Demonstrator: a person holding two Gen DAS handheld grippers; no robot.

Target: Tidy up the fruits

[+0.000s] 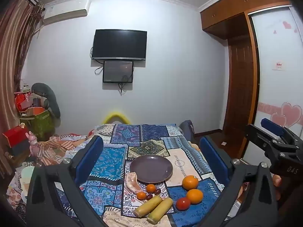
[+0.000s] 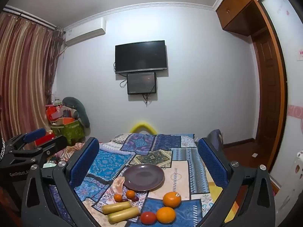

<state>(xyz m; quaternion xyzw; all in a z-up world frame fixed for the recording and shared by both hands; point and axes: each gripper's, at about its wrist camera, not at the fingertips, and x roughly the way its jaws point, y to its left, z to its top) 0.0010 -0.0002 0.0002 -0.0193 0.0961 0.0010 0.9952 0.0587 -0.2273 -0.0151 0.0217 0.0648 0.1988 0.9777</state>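
A purple plate [image 1: 151,168] [image 2: 143,176] lies empty on the patchwork cloth. In front of it lie two large oranges [image 1: 190,182] [image 2: 172,199], a red tomato [image 1: 183,203] [image 2: 148,217], two small tangerines [image 1: 151,188] [image 2: 130,194], dark grapes [image 1: 157,191], two corn cobs [image 1: 148,206] [image 2: 116,207] and a pale piece of meat [image 1: 133,182]. My left gripper [image 1: 151,160] is open and empty, above and behind the food. My right gripper [image 2: 148,162] is open and empty too. Each gripper shows in the other's view, the right one [image 1: 272,134] and the left one [image 2: 36,138].
The patchwork cloth [image 1: 113,162] covers a bed or table that ends at a yellow arch [image 1: 115,116]. Boxes and bags [image 1: 36,117] pile at the left by the curtain. A wardrobe [image 1: 242,94] stands at the right. A TV [image 1: 119,44] hangs on the far wall.
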